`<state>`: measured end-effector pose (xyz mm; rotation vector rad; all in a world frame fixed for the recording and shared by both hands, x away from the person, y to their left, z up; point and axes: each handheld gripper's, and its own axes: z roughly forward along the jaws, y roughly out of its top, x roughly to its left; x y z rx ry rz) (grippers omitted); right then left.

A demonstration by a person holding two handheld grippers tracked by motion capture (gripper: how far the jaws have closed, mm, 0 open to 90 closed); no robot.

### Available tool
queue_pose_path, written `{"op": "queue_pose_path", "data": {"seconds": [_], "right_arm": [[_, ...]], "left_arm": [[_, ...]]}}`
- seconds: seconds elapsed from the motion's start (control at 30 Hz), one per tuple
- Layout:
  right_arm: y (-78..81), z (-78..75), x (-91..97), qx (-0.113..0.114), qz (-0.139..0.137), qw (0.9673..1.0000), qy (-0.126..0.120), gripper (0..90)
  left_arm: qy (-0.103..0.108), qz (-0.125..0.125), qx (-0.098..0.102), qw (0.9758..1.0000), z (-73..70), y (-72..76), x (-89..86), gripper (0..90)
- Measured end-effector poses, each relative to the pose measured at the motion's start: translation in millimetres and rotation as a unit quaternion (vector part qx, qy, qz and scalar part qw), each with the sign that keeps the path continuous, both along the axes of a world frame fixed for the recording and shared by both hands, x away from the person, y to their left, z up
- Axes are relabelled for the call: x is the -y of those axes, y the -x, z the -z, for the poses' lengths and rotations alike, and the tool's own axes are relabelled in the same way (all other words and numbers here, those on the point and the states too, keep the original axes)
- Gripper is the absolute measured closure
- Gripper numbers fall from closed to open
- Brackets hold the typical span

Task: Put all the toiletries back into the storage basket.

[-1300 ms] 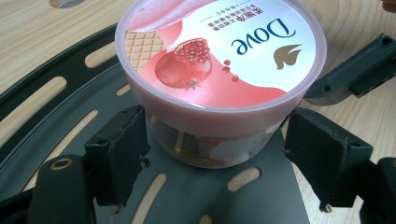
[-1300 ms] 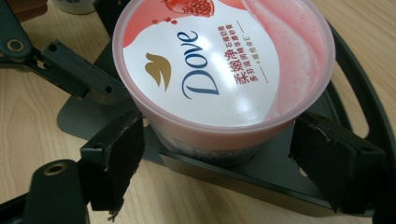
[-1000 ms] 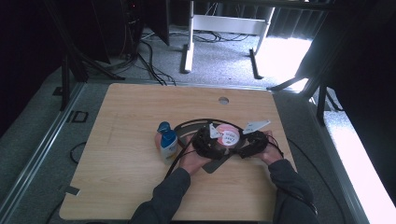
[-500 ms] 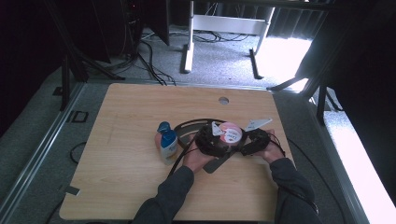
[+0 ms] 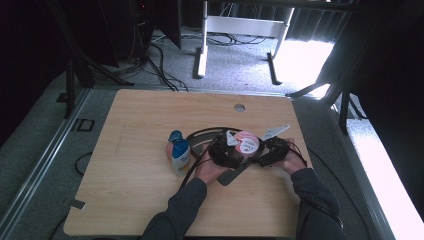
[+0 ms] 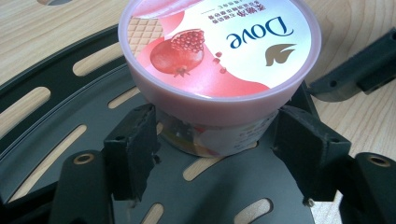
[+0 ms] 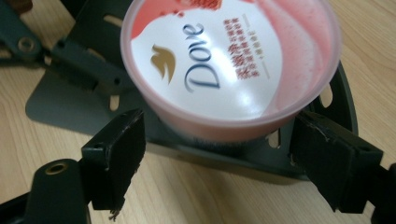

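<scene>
The tub (image 6: 219, 60) (pink, Dove lid) stands upright on a black slotted plate (image 6: 70, 121), between both grippers. The left gripper (image 6: 217, 149) flanks its base, jaws just closing in, pads near the wall but seemingly not pressing. The right gripper (image 7: 224, 154) stands wide, apart from the tub.

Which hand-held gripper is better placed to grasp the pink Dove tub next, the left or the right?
Probably the left hand-held gripper: its jaws have just been closing beside the Dove tub, nearly touching. The right hand-held gripper stands wider open.
</scene>
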<state>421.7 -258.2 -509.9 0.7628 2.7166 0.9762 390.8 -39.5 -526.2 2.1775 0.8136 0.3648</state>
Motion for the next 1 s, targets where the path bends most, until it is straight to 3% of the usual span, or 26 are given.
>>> {"op": "queue_pose_path", "data": {"seconds": [0.13, 0.3, 0.53, 0.63, 0.67, 0.87, 1.0], "right_arm": [[5.2, -11.9, 7.7, 0.023, 0.008, 0.9995, -0.021, 22.6], [9.6, -19.6, 18.9, 0.041, 0.019, 0.9986, -0.029, 41.0], [10.3, -9.5, 30.5, 0.041, 0.043, 0.9976, -0.037, 59.3], [9.3, -6.8, 33.5, 0.040, 0.052, 0.9969, -0.042, 64.0], [7.2, -3.6, 36.2, 0.036, 0.071, 0.9961, -0.040, 70.2], [4.7, 1.6, 42.2, 0.037, 0.105, 0.9930, -0.039, 87.3], [2.0, 3.5, 45.8, 0.038, 0.121, 0.9910, -0.044, 90.0]], "left_arm": [[0.003, -0.002, -0.001, 1.0000, 0.1, 1.8, -1.1, 33.7], [0.010, -0.001, 0.000, 1.0000, 0.3, 3.9, -5.0, 39.7], [0.024, -0.007, -0.004, 0.9997, 1.9, 6.8, -11.8, 45.1], [0.022, -0.009, 0.000, 0.9997, 2.9, 7.6, -14.7, 48.6], [0.020, -0.012, 0.002, 0.9997, 2.9, 7.8, -14.9, 51.4], [0.012, -0.014, 0.017, 0.9997, 1.5, 9.9, -15.7, 59.5], [0.009, -0.015, 0.021, 0.9996, 2.2, 9.7, -15.8, 65.0]]}}
